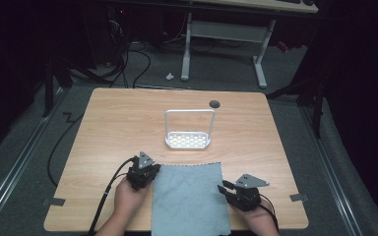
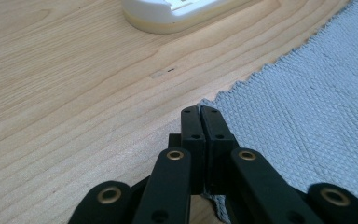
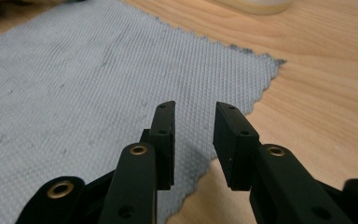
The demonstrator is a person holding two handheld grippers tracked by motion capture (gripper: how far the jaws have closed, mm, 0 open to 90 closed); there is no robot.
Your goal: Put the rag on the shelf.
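Left gripper [image 1: 146, 169]: held in the person's left hand [image 1: 128, 194] at the near left of the table [image 1: 108, 128], a black cable trailing off the front edge. It sits at the far left corner of the cloth [image 1: 189, 196]. In the left gripper view its jaws are pressed together with no gap, the tips [image 2: 200, 114] right at the cloth's corner edge [image 2: 307, 107]. Whether any fabric is pinched between them cannot be told; the tool is clenched.

Cloth: grey, woven, with a zigzag-cut edge. It lies flat on the near middle of the table, between the two grippers, its near side reaching the table's front edge.

Rack [image 1: 188, 130]: a white perforated base with a tall wire loop standing upright on it. It stands at the table's centre, just beyond the cloth's far edge and apart from it. Its base shows at the top of the left gripper view [image 2: 177, 11].

Right gripper [image 1: 226, 188]: held in the person's right hand [image 1: 258, 216] at the near right, beside the cloth's right edge. In the right gripper view its jaws stand apart with a clear gap, tips [image 3: 193, 121] over the cloth's right edge [image 3: 98, 84], nothing between them. The tool is released.

A small dark round hole [image 1: 214, 103] sits near the table's far edge, behind the rack.
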